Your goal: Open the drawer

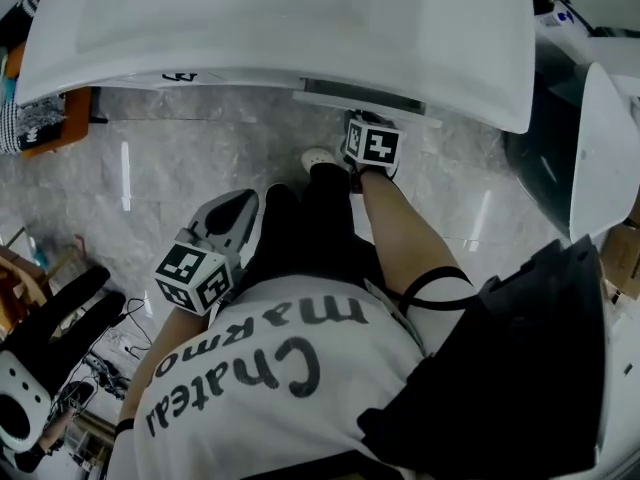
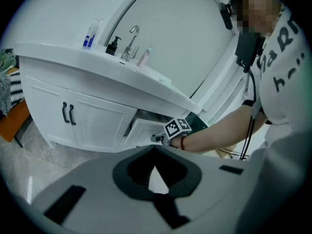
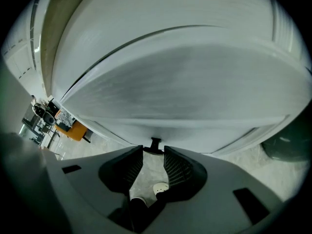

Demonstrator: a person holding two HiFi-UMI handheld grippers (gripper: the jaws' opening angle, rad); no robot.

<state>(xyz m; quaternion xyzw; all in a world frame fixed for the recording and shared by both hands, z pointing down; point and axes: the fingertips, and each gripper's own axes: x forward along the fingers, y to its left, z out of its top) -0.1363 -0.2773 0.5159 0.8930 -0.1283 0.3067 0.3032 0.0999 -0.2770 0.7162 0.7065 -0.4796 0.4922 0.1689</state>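
The white vanity drawer point(image 1: 365, 95) sits under the countertop point(image 1: 300, 28) and stands slightly pulled out point(image 2: 145, 126). My right gripper point(image 1: 358, 120) reaches up to it, with its marker cube just behind. In the right gripper view the drawer front point(image 3: 185, 101) fills the frame. Its small black handle point(image 3: 155, 143) sits between the tips of the right gripper point(image 3: 154, 151), which is shut on it. My left gripper point(image 1: 238, 203) hangs back by the person's left leg, away from the vanity. Its jaws point(image 2: 155, 150) meet at the tips with nothing between them.
Left of the drawer are two cabinet doors with black handles point(image 2: 68, 113). A faucet point(image 2: 131, 40) and bottles stand on the counter. An orange stool point(image 1: 60, 118) is at the left, a white fixture point(image 1: 605, 148) at the right. The person's shoe point(image 1: 318, 156) rests on the marble floor.
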